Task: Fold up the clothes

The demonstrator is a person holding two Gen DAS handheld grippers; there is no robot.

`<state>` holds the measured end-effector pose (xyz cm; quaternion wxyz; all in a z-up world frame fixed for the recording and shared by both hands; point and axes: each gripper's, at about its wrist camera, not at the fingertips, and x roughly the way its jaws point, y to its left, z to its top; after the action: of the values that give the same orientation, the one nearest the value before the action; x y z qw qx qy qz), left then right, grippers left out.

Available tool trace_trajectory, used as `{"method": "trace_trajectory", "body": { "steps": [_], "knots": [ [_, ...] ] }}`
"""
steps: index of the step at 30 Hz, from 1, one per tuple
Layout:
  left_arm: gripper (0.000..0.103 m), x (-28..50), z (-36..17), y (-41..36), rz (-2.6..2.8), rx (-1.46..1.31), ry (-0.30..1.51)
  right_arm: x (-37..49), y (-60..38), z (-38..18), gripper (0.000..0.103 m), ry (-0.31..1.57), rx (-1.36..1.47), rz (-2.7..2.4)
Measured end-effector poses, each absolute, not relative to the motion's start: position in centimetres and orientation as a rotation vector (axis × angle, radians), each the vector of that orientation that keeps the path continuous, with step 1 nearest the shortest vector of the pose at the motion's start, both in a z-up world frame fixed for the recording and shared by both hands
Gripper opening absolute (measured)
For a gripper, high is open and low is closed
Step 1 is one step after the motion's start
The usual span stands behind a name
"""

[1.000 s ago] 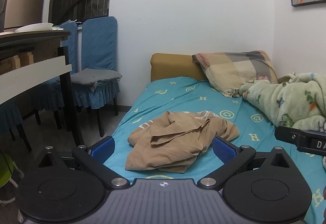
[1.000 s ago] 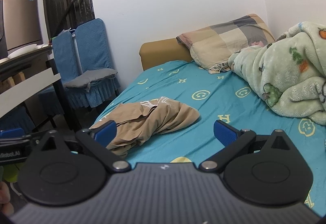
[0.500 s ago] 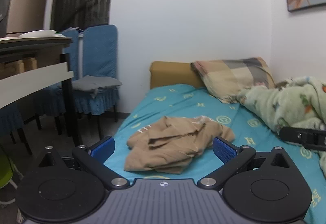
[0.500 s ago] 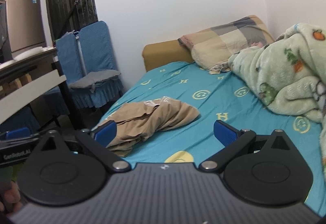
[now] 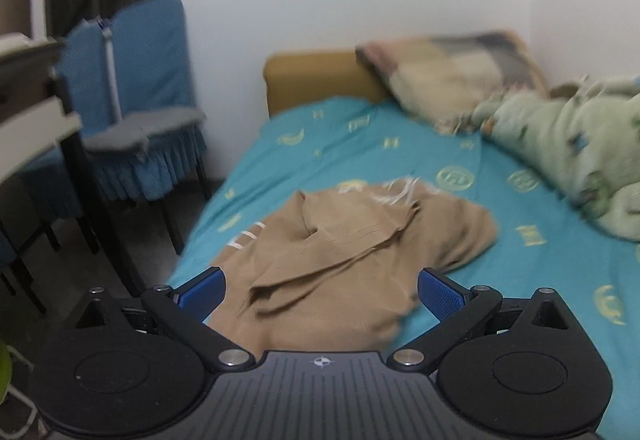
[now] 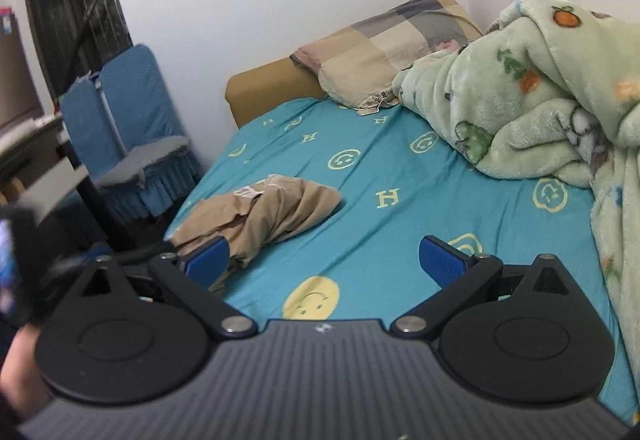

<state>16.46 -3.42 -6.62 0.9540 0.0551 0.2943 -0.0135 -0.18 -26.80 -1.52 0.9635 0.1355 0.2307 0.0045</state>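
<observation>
A crumpled tan garment point(image 5: 344, 252) lies on the teal bedsheet point(image 5: 360, 143) near the bed's left edge. It also shows in the right wrist view point(image 6: 264, 215). My left gripper point(image 5: 320, 290) is open and empty, close above the garment's near end, its blue pads point(image 5: 202, 290) spread on either side of it. My right gripper point(image 6: 324, 260) is open and empty over bare sheet, to the right of the garment. Its left pad point(image 6: 208, 264) overlaps the garment's near edge in view.
A plaid pillow point(image 6: 384, 39) and tan headboard point(image 5: 316, 79) are at the far end. A green fleece blanket point(image 6: 540, 87) is heaped along the right side. Blue covered chairs point(image 5: 136, 107) and a desk point(image 5: 28, 111) stand left of the bed.
Both grippers moved forward and lower toward the bed. The left one now hovers right over the tan garment. The right one tilted and moved in beside it. Both stayed open.
</observation>
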Motion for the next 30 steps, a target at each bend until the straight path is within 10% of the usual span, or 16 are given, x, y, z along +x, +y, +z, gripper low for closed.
{"method": "trace_trajectory", "body": {
  "steps": [5, 7, 9, 20, 30],
  "knots": [
    [0.098, 25.8, -11.5, -3.2, -0.012, 0.151, 0.715, 4.1, -27.0, -4.8, 0.103, 0.479, 0.217, 0.018],
    [0.074, 27.2, -11.5, -2.8, -0.071, 0.110, 0.695, 6.0, -27.4, -6.1, 0.103, 0.498, 0.272, 0.012],
    [0.018, 27.7, -10.5, -2.7, -0.128, 0.102, 0.683, 7.3, -27.7, -7.1, 0.103, 0.502, 0.293, 0.010],
    [0.011, 12.9, -0.4, -3.1, -0.336, 0.009, 0.467, 7.2, -29.7, -6.7, 0.103, 0.408, 0.369, -0.020],
    [0.011, -1.5, -6.3, -6.2, -0.494, -0.024, 0.683, 1.0, -30.4, -2.2, 0.102, 0.325, 0.328, 0.010]
  ]
}}
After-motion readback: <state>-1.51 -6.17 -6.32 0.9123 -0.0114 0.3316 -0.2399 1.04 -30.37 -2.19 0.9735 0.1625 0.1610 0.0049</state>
